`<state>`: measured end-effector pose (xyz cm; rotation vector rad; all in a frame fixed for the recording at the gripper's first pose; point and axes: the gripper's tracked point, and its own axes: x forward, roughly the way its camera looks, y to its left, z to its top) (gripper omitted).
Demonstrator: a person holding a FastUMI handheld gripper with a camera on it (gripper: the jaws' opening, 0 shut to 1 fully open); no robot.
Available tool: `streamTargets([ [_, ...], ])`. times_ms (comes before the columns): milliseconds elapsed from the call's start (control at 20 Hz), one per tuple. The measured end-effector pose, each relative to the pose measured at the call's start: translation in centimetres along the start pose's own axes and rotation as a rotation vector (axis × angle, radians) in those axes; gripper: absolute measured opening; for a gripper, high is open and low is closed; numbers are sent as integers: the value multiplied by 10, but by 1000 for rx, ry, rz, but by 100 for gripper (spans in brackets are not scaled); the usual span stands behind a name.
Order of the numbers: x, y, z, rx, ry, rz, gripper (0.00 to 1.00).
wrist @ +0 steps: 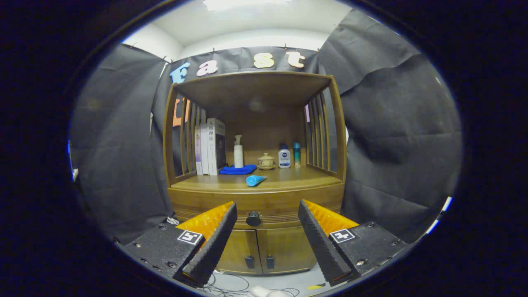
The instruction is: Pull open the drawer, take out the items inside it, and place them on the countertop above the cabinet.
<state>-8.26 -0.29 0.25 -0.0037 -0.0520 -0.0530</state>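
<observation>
Your cabinet (255, 206) stands straight ahead, and its drawer (255, 208) looks pushed in, flush with the front. Its knob (253, 218) sits between your tongs (267, 206) but further off, so nothing is held. The tongs are spread wide and released. On the desk (288, 177) above the drawer you can see books (210, 146), a blue cloth (237, 169), a white pump bottle (238, 152), a small pot (266, 161), two little bottles (284, 156) and a blue tube (255, 180) lying near the front. You cannot see inside the drawer. This could be you about to pull it, or a drawer shut again with its things, maybe the tube, already up top.
</observation>
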Motion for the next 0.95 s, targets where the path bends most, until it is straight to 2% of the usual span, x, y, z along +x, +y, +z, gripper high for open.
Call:
streamTargets([
  [450,-11,-12,7,14,6,6,98],
  [750,-9,3,1,-29,49,36,98],
  [950,-11,8,10,-9,24,42,98],
])
